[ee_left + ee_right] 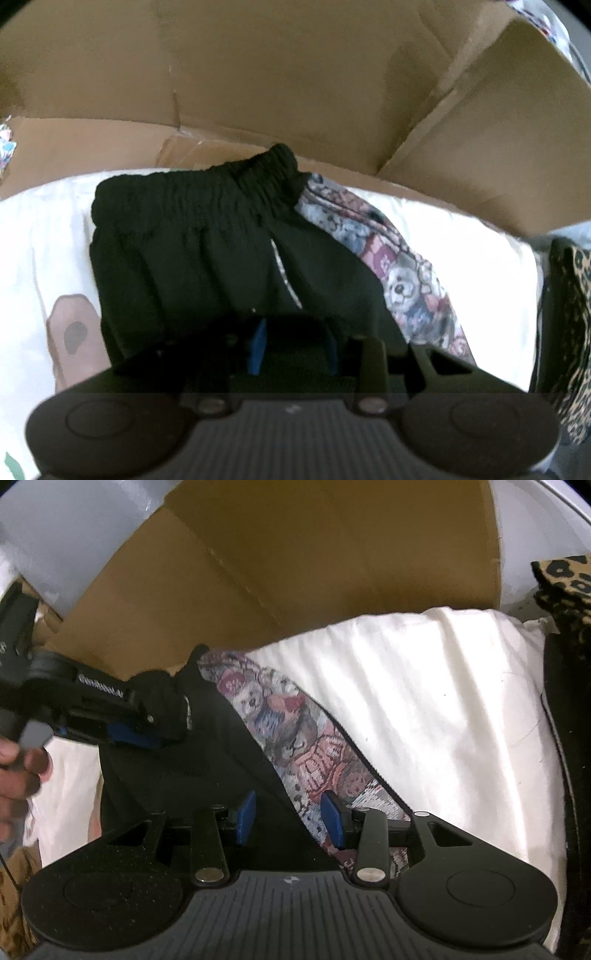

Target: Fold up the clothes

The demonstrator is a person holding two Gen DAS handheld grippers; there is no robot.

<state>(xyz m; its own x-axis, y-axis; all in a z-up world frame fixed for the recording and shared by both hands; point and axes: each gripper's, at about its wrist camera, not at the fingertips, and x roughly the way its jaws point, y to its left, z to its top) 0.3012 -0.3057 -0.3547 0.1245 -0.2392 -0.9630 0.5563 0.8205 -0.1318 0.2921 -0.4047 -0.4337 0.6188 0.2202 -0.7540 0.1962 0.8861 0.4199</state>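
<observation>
Black shorts (pixel 207 236) lie on white bedding (pixel 44 240) before a cardboard box (pixel 258 74); whether the left gripper (pixel 291 343) grips them cannot be told. Right wrist view: right gripper (pixel 288 818) open over shorts and teddy-print cloth (pixel 295 731); left gripper closed on the waistband (pixel 162 698).

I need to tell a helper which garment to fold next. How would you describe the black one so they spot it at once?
Start at the big cardboard box, then look down to the white sheet before it. The black shorts lie there beside a teddy-bear print cloth; only the shorts are plain black with a gathered elastic waistband.
</observation>
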